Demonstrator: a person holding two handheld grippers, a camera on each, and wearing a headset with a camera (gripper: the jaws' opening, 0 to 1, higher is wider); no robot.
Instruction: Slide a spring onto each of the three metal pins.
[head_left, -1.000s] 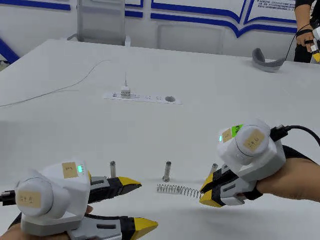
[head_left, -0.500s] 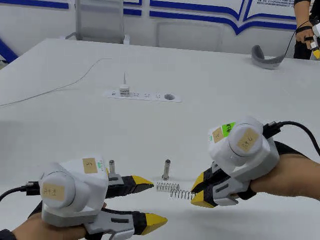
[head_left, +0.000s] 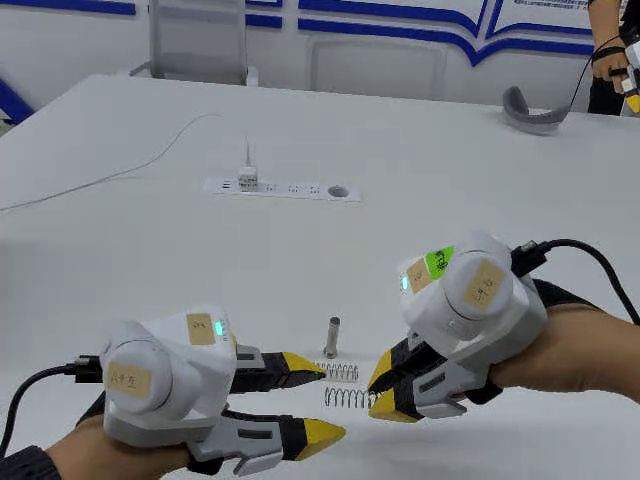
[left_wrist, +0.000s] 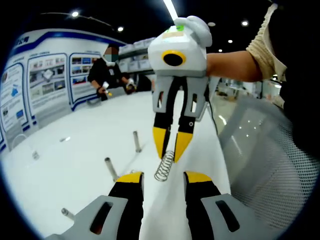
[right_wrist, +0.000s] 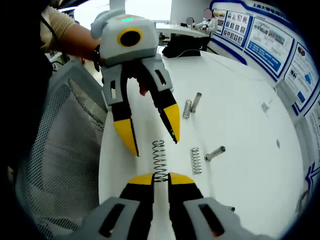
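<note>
Near the upright grey metal pin (head_left: 332, 338), a thin steel spring (right_wrist: 160, 162) is pinched by the right hand-held gripper (right_wrist: 161, 178); the left hand-held gripper (left_wrist: 164, 176) is spread. The pin could be missed through spring sag.

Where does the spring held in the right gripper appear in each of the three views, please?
Head view: the held spring sits low centre, running left from the right gripper.
Left gripper view: the held spring sits at centre, just under the right gripper's yellow tips.
Right gripper view: the held spring rises at centre from between that view's own jaws.
Shared landmark: the right gripper's yellow tips, shut on one end of it.
</note>
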